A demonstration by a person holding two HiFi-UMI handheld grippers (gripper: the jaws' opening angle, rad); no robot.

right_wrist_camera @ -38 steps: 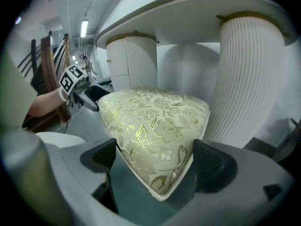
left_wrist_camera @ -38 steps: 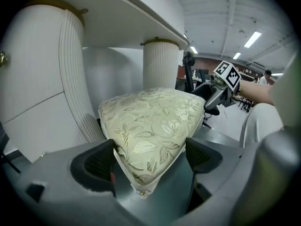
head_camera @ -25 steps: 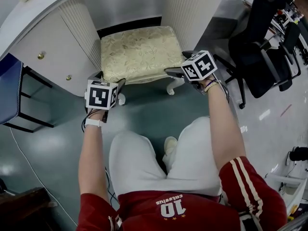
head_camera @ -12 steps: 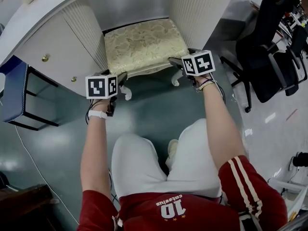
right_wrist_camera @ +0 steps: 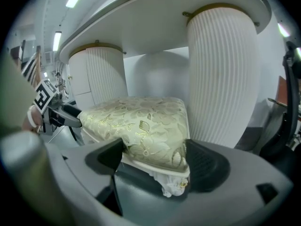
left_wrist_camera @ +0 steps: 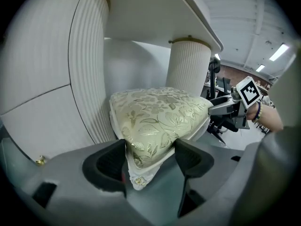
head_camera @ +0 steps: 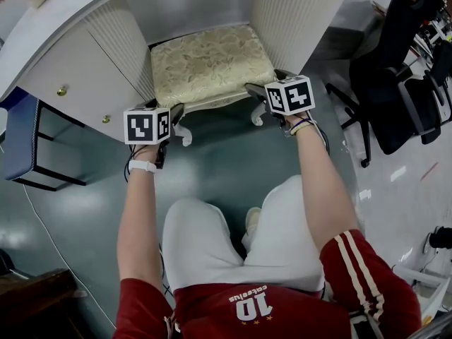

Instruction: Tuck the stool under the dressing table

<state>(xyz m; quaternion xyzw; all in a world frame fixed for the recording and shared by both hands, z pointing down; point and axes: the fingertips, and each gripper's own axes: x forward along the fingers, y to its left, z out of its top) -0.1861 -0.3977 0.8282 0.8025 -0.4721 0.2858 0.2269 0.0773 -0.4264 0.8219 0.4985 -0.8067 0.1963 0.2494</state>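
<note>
The stool (head_camera: 212, 62), with a cream floral cushion and white carved legs, stands between the two ribbed pedestals of the white dressing table (head_camera: 63, 20), mostly under its top. My left gripper (head_camera: 173, 115) holds the stool's front left corner. In the left gripper view the cushion corner (left_wrist_camera: 150, 140) fills the gap of the gripper (left_wrist_camera: 150, 157), touching both pads. My right gripper (head_camera: 258, 94) holds the front right corner, with that cushion corner (right_wrist_camera: 155, 142) pressed between the pads of the gripper (right_wrist_camera: 153, 159). Both pairs of jaws have just been closing on these corners.
Black office chairs (head_camera: 402, 69) stand to the right of the right pedestal (head_camera: 289, 13). A blue-topped black-framed stand (head_camera: 21, 136) sits left of the drawer pedestal (head_camera: 85, 69). The person's legs and a white shoe (head_camera: 251, 214) are just behind the grippers on the grey-green floor.
The stool has slid farther in between the pedestals, and both grippers have gone with it, away from the person.
</note>
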